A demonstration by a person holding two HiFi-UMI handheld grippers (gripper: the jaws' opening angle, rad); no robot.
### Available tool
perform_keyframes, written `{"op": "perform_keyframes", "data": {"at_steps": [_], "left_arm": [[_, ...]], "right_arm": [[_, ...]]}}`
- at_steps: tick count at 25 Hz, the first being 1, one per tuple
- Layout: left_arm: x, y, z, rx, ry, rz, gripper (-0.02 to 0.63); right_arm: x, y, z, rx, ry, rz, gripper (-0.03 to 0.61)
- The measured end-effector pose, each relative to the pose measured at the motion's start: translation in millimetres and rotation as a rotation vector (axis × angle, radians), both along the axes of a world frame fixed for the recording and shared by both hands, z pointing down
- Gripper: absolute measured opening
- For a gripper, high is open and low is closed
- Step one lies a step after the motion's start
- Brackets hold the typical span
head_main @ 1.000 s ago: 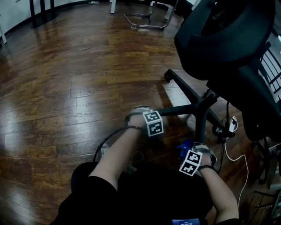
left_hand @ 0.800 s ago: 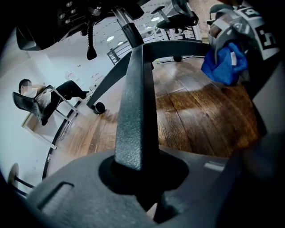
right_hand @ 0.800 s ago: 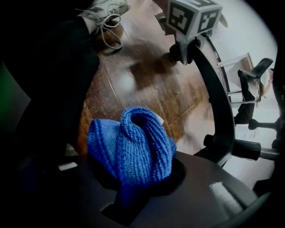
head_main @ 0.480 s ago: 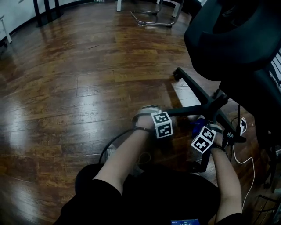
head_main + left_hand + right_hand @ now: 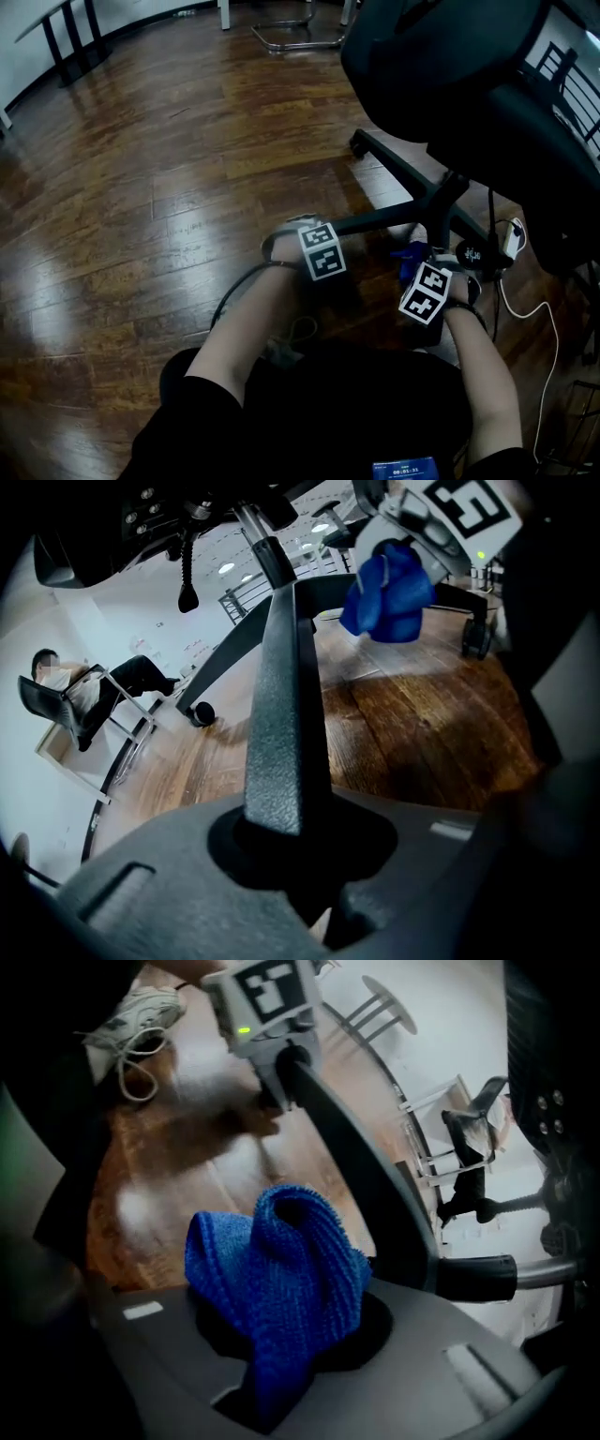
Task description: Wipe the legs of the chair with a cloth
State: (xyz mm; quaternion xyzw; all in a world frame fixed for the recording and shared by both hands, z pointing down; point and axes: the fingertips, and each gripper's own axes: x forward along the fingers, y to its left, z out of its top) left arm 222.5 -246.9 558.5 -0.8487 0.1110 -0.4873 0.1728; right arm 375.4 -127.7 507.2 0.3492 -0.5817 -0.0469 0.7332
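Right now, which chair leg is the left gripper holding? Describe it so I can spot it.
Find the black office chair at the head view's upper right and drop to its star base. The leg runs from the base's centre leftward, toward the person. Alone among the legs, its end sits in the left gripper.

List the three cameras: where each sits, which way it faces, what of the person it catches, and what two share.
Head view: on the head, steeply down at chair base and floor; both forearms, lap, left claw, right claw.
Left gripper view: on the left claw, along the chair leg it clamps; no body part clear.
Right gripper view: on the right claw, over its blue cloth; a shoe.
Shared: both gripper views show that leg and the opposite claw.
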Motion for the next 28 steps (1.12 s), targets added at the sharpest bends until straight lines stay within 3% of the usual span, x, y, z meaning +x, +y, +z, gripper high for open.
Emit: {"op": "perform_keyframes", "data": {"at_steps": [3,5,8,10,15,20,22,23,25,28], "left_arm": [[-3,9,-2,-0.064,0.013,0.041,0.062],[-6,10,-4,-0.078,-0.003,0.062,0.086],[-17,3,-11,-0.022,-0.047,0.104,0.137],[-23,6,-26,0.018,-0.045,0.121,0.206],[-31,62,-84,0.026,-0.041,0.221,0.204],[-48,137,-76,-0.025,-0.069,0.282,0.184],[-57,153,-61,-0.018,-0.101,0.307,0.032],[-57,156,-55,-0.013,-0.128,0.328,0.003],[-51,159,-54,-0.007,-0.147,0.353,0.003],[-42,168,-59,-0.034,-0.104,0.355,0.003]], "right_arm": [[-20,60,17,-0.168,-0.047,-0.042,0.085],[-35,83,21,-0.233,-0.179,-0.009,0.084],[-72,89,14,-0.208,-0.403,0.018,0.083],[-96,87,0,-0.164,-0.453,-0.018,0.083],[-149,78,-37,-0.055,-0.582,-0.105,0.083],[-165,86,-42,-0.006,-0.563,-0.198,0.083],[-161,87,-38,-0.008,-0.537,-0.219,0.083],[-157,86,-36,-0.008,-0.53,-0.22,0.083],[-152,82,-36,0.001,-0.536,-0.208,0.082],[-151,79,-43,0.027,-0.56,-0.19,0.08]]}}
